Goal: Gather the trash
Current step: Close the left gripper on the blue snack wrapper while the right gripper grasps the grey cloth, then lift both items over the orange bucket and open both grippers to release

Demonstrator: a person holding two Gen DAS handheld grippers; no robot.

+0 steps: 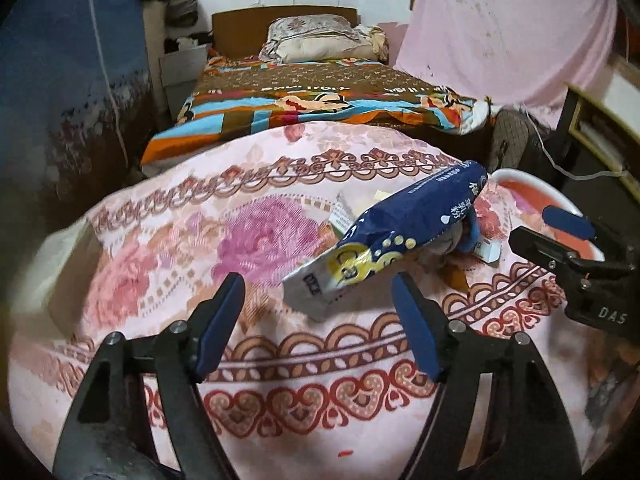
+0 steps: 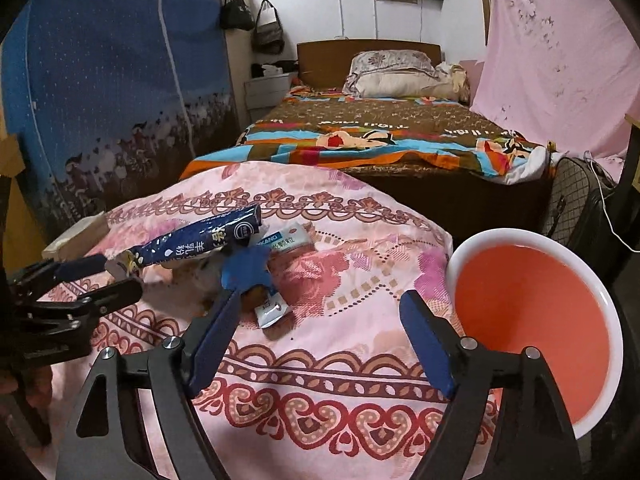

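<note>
Trash pile on floral tabletop

Right wrist view gives us the whole orange basin (image 2: 532, 320) and a white sachet (image 2: 272, 312); left wrist view clips the basin. Left gripper (image 1: 320, 320) jaws apart, blue packet (image 1: 400, 224) just ahead, untouched. Right gripper (image 2: 320, 336) jaws apart, empty, beside the pile.

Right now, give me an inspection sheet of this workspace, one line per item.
Surface: pink floral cloth, wrinkled.
Job's things: blue packet, white sachets and scraps lie heaped mid-cloth; orange basin, white-rimmed, at the right edge, nothing seen inside.
Clutter: nothing seen beyond the trash.
Grippers: left gripper open just short of the blue packet; right gripper open over bare cloth.
Cables: white cord by the suitcase.
Surroundings: bed, pillow, blue wardrobe, hanging bags, pink sheet.
</note>
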